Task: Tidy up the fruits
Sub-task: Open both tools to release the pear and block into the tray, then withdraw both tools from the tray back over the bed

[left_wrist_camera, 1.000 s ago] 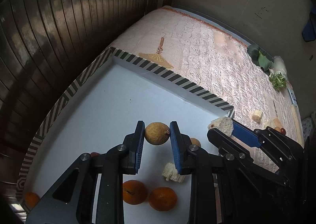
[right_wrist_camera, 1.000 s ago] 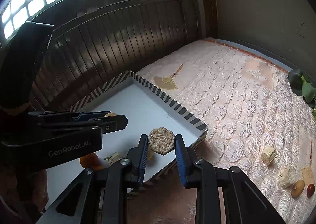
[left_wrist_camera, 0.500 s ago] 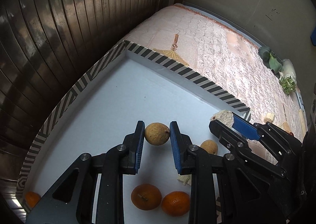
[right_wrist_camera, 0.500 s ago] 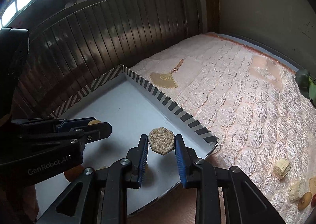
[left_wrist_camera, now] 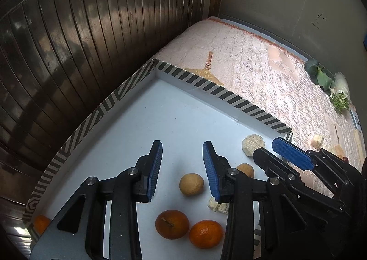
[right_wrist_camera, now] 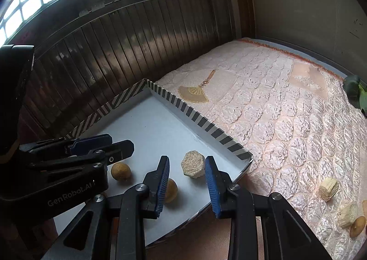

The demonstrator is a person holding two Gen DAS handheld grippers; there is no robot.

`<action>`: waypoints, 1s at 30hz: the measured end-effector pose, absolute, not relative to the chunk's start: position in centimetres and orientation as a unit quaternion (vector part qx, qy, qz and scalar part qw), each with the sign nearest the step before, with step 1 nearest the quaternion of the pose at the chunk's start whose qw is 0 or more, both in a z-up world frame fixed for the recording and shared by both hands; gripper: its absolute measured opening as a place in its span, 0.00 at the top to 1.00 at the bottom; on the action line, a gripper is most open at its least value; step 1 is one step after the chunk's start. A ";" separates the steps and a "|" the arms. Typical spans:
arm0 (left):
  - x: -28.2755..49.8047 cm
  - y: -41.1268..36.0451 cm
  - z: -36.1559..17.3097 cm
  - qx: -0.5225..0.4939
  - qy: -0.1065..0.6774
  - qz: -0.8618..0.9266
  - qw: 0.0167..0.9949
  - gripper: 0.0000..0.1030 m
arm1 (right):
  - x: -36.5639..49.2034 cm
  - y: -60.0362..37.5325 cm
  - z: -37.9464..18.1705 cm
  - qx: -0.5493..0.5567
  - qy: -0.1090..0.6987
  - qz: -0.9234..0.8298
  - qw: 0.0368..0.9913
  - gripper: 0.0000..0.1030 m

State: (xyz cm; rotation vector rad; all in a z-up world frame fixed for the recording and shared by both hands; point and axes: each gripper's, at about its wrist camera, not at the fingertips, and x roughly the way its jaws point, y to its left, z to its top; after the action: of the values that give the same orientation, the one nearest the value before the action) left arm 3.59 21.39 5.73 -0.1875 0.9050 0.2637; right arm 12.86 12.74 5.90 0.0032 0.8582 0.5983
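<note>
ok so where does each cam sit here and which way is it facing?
Left wrist: sits on the left gripper, looking forward and down into the striped-rim tray; shows its own open blue-padded fingers, plus the right gripper at right.
Right wrist: sits on the right gripper, facing the tray's near corner and the quilted bed; shows its own open fingers, plus the left gripper at left.
Shared: the tray, the hexagonal beige block, two tan round fruits, the fan-print quilt.

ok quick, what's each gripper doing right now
Left gripper: open, empty, above the round tan fruit.
Right gripper: open, empty, around the beige hexagonal chunk.
</note>
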 end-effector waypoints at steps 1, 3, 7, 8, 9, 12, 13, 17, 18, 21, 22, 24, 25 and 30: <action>3.3 21.2 6.0 -0.086 0.427 0.130 0.891 0.65 | 12.6 12.6 6.1 0.001 0.406 0.285 0.868 0.70; 2.7 20.8 6.6 -0.083 0.411 0.132 0.898 0.65 | 11.9 12.1 6.6 0.001 0.396 0.280 0.875 0.70; 1.6 19.8 7.6 -0.078 0.389 0.130 0.909 0.65 | 10.6 10.8 7.7 0.011 0.379 0.274 0.884 0.70; 1.3 19.4 7.8 -0.074 0.384 0.129 0.911 0.65 | 10.3 10.4 7.8 0.015 0.377 0.274 0.885 0.70; 1.1 19.0 7.9 -0.071 0.380 0.128 0.914 0.65 | 10.0 10.0 8.0 0.019 0.375 0.272 0.886 0.70; 0.5 17.7 8.5 -0.066 0.366 0.120 0.921 0.65 | 9.2 8.7 8.4 0.027 0.371 0.263 0.890 0.70; 0.3 17.3 8.7 -0.064 0.363 0.116 0.923 0.65 | 8.9 8.1 8.6 0.030 0.369 0.261 0.892 0.70; -0.1 15.3 9.2 -0.068 0.356 0.082 0.929 0.65 | 7.6 5.8 9.1 0.030 0.359 0.242 0.901 0.70; -0.1 14.7 9.2 -0.070 0.357 0.071 0.929 0.65 | 7.3 5.1 9.2 0.031 0.358 0.236 0.903 0.70; 0.0 13.0 9.3 -0.074 0.360 0.036 0.929 0.65 | 6.5 2.6 9.3 0.041 0.355 0.218 0.908 0.70; 0.0 12.4 9.3 -0.075 0.362 0.023 0.929 0.65 | 6.2 1.8 9.3 0.042 0.353 0.211 0.911 0.71; 0.2 11.2 9.2 -0.085 0.372 -0.013 0.924 0.65 | 5.5 0.1 9.2 0.039 0.351 0.193 0.916 0.71; 0.5 10.8 9.0 -0.093 0.379 -0.031 0.920 0.65 | 5.3 -0.8 9.1 0.038 0.351 0.184 0.917 0.71; 1.9 8.6 8.3 -0.127 0.422 -0.102 0.892 0.65 | 4.3 -5.4 8.5 0.039 0.358 0.140 0.922 0.71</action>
State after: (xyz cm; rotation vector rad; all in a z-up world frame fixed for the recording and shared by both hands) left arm 1.88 8.56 8.25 -0.2643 0.8765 -0.2114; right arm 4.31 -5.37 8.52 0.0808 0.7344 0.2877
